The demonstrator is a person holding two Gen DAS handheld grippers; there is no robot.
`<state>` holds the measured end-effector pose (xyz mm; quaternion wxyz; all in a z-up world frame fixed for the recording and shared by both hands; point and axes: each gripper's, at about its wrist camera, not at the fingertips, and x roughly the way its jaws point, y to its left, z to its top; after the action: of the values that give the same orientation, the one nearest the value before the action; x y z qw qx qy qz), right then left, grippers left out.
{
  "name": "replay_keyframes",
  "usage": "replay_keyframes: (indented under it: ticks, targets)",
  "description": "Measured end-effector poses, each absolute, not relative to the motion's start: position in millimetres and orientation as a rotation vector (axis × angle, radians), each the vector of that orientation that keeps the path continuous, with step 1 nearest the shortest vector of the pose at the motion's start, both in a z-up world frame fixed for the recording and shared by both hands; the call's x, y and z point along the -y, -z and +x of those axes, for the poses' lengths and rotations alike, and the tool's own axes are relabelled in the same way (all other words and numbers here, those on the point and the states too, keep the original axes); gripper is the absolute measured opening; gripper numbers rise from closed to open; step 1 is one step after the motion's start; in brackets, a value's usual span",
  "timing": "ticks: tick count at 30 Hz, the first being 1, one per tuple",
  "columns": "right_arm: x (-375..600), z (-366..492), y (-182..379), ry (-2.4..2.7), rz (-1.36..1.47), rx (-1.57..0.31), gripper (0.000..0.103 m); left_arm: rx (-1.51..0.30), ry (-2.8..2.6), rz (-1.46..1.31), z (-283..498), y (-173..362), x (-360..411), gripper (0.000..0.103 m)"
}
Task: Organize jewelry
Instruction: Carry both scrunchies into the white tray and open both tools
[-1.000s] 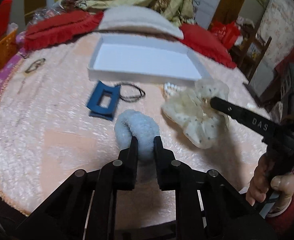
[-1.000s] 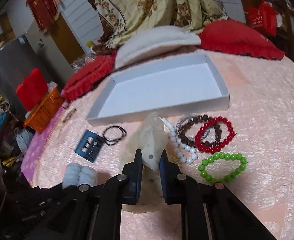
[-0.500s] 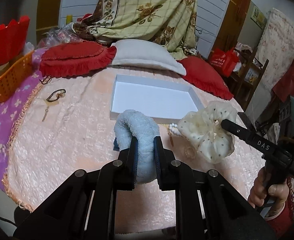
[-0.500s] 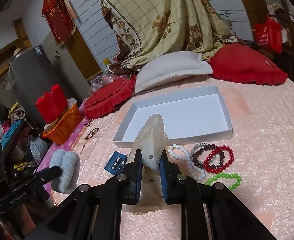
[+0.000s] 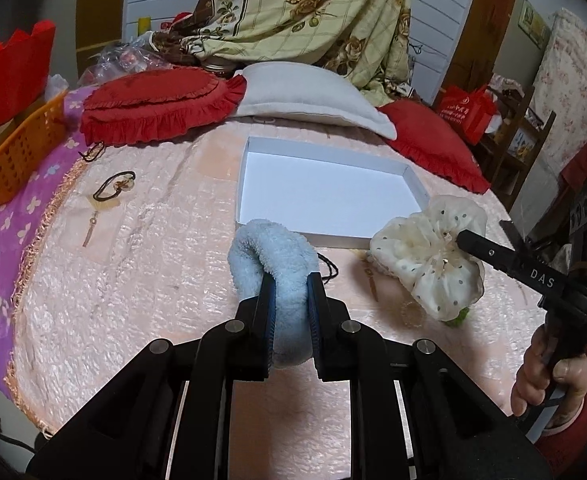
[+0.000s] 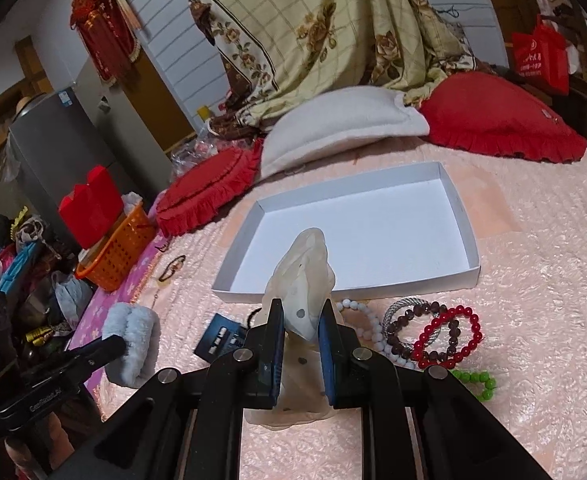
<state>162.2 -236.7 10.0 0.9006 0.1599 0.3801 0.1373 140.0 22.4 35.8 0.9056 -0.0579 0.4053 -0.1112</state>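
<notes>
White box [image 6: 469, 248] empty; both scrunchies held aloft.

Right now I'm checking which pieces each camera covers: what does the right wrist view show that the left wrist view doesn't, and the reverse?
Only the right wrist view shows the red bead bracelet and the dark blue rectangular hair clip.

Only the left wrist view shows the person's hand on the right hand-held gripper.

Both show the shallow white cardboard tray, the fluffy light-blue scrunchie and the cream polka-dot scrunchie, each clamped.
</notes>
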Motion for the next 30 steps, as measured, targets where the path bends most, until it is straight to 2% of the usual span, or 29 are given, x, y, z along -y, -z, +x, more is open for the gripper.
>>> replay_keyframes:
  ticks: [9, 16, 24, 28, 30]
  targets:
    - [249.0, 216.9, -17.5, -0.274, 0.402, -0.801, 0.015, -0.846, 0.25, -0.097, 204.6, -45.5, -12.0, 0.014]
    - [254.2, 283.6, -22.9, -0.272, 0.486, -0.788, 0.015, -0.899, 0.24, -0.088, 299.2, -38.1, 4.5, 0.014]
    - [263.9, 365.9, 19.9, -0.29, 0.688, -0.861, 0.015, -0.994, 0.183, -0.024, 396.4, 13.4, 25.4, 0.014]
    - [260.3, 389.3, 54.5, -0.255, 0.683, -0.932, 0.015, -1.041, 0.164, -0.041, 426.6, 40.0, 23.5, 0.015]
    - [261.8, 395.8, 65.4, -0.234, 0.663, -0.949, 0.015, -1.047, 0.156, -0.031, 434.3, 47.2, 23.2, 0.018]
